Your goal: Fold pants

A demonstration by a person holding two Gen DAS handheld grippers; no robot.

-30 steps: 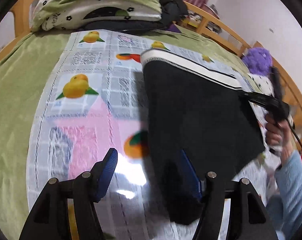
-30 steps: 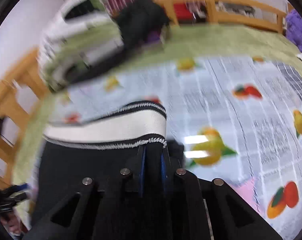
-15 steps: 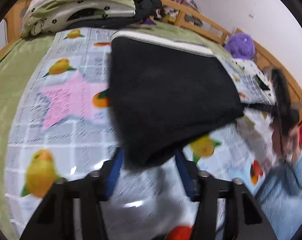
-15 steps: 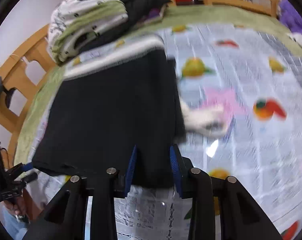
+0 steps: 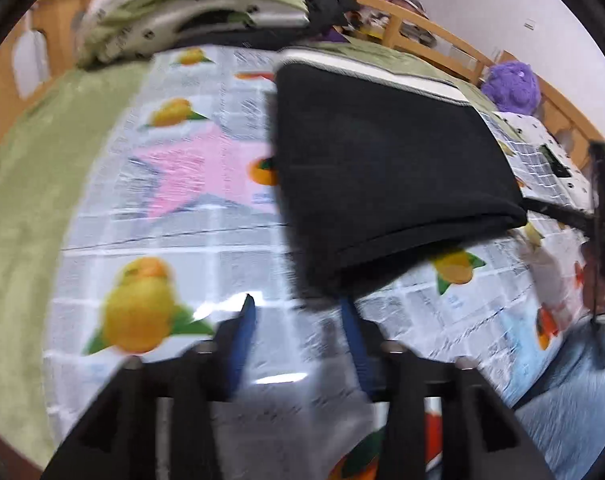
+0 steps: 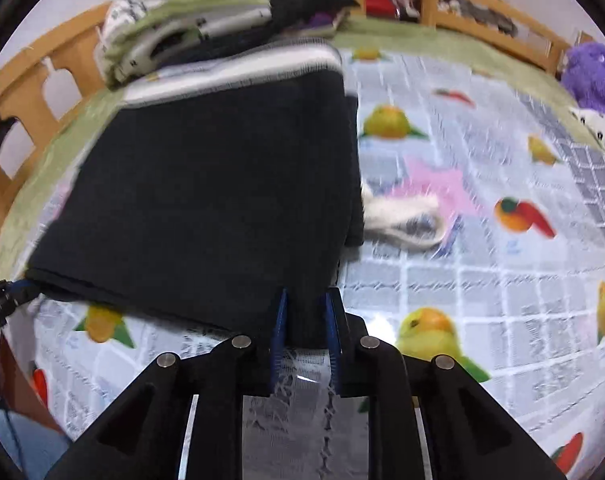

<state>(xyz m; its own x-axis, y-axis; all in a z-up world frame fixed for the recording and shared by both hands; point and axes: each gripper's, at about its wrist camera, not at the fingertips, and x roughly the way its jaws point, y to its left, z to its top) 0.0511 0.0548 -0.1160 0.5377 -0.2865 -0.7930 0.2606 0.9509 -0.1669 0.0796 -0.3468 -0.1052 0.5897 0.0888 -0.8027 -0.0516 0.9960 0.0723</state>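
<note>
Black pants (image 6: 206, 184) lie folded on the fruit-print sheet (image 6: 482, 280), waistband (image 6: 230, 72) toward the far headboard edge, folded end nearest both hands. Right gripper (image 6: 304, 320) pinches the near right corner — pads nearly together on cloth. Left gripper (image 5: 298, 320) is opening just short of the near left corner — nothing between its jaws.

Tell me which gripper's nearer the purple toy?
Right. The right gripper, closing on the pants, holds the corner toward the purple toy; the left gripper, opening around the other corner, is farther.
</note>
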